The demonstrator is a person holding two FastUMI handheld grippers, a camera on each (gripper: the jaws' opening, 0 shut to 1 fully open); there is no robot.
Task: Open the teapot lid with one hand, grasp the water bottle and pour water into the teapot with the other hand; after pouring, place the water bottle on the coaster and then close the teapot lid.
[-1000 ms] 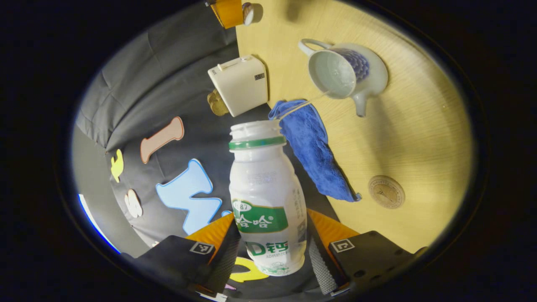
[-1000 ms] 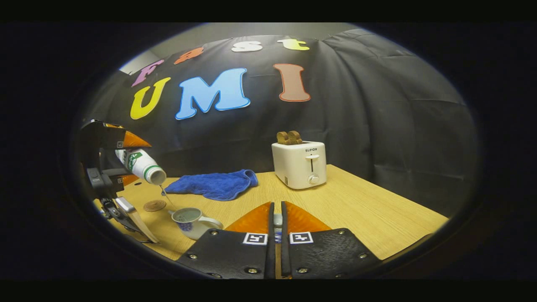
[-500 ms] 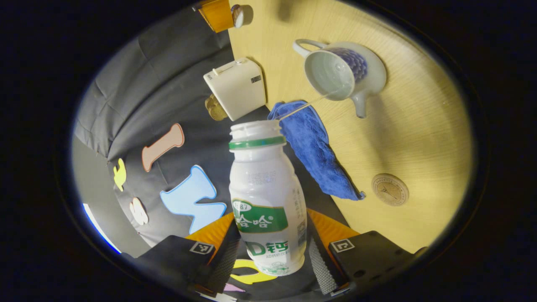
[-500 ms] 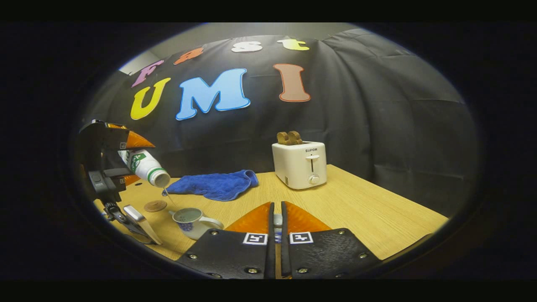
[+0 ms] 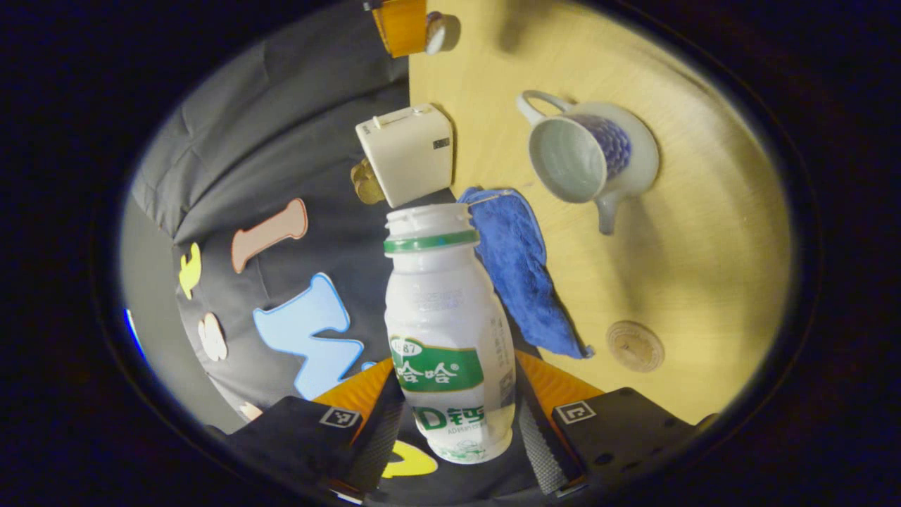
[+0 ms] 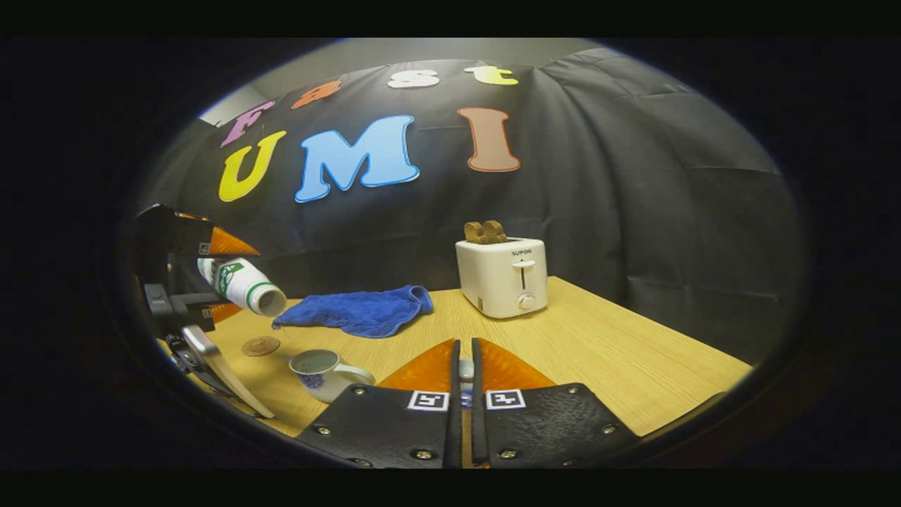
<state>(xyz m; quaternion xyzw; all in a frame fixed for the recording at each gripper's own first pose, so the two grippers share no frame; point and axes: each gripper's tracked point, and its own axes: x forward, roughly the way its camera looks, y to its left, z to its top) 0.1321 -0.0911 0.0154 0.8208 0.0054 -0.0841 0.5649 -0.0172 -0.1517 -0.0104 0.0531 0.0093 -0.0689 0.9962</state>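
My left gripper (image 5: 454,422) is shut on a white water bottle (image 5: 447,331) with a green neck band, uncapped and tilted mouth-down. In the right gripper view the bottle (image 6: 243,285) hangs above and left of the teapot (image 6: 324,373). The white and blue teapot (image 5: 591,158) stands open on the wooden table, with water inside. No stream reaches it. My right gripper (image 6: 464,367) is shut on the small teapot lid (image 6: 464,370), held in the air to the teapot's right. The round brown coaster (image 5: 635,346) lies bare on the table (image 5: 690,267).
A crumpled blue cloth (image 5: 517,274) lies between the coaster and a white toaster (image 5: 408,151) holding toast. In the right gripper view the toaster (image 6: 503,274) stands near the table's back edge, with bare wood to its right.
The thin water stream from the bottle into the teapot has stopped. The bottle's mouth has lifted a little and shifted away from the teapot. The right gripper has stayed still.
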